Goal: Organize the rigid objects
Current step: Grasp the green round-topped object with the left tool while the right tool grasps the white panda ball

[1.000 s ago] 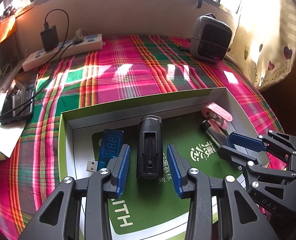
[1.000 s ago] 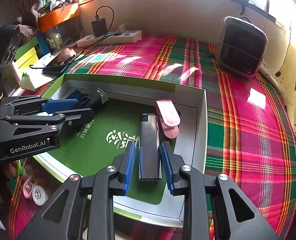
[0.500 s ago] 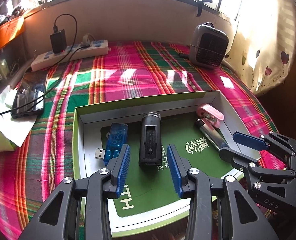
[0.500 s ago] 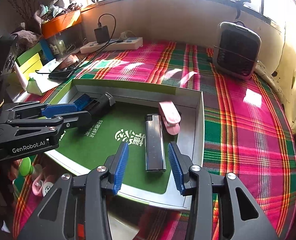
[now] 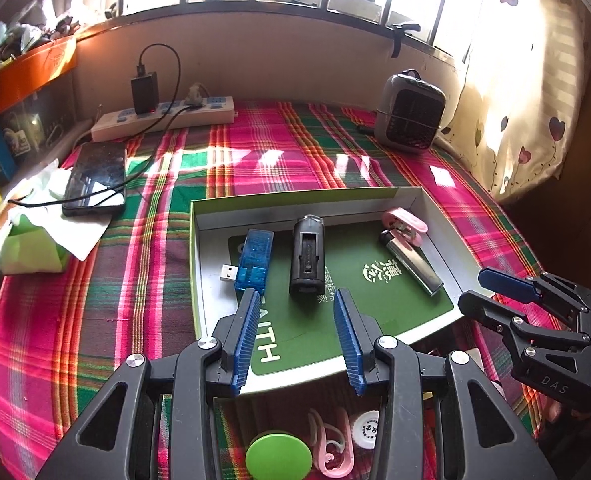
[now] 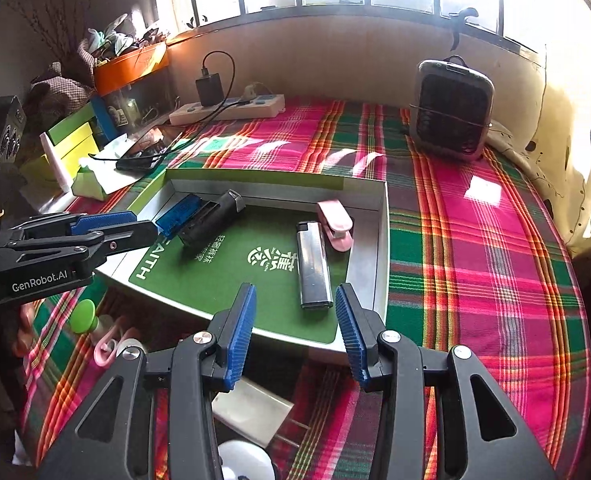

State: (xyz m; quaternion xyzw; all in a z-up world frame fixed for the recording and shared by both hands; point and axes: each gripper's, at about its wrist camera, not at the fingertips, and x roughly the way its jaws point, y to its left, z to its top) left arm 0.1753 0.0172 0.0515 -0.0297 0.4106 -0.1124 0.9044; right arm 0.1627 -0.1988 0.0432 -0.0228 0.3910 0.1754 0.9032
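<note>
Silver lighter (image 6: 313, 266) lies free before open right gripper (image 6: 295, 330)

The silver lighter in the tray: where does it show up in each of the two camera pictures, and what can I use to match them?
Left wrist view: the silver lighter lies right of centre in the tray, slanting, beside the pink clip.
Right wrist view: the lighter lies near the middle, just beyond the open right tongs.
Shared landmark: the grey fan heater at the far right of the plaid cloth.
</note>
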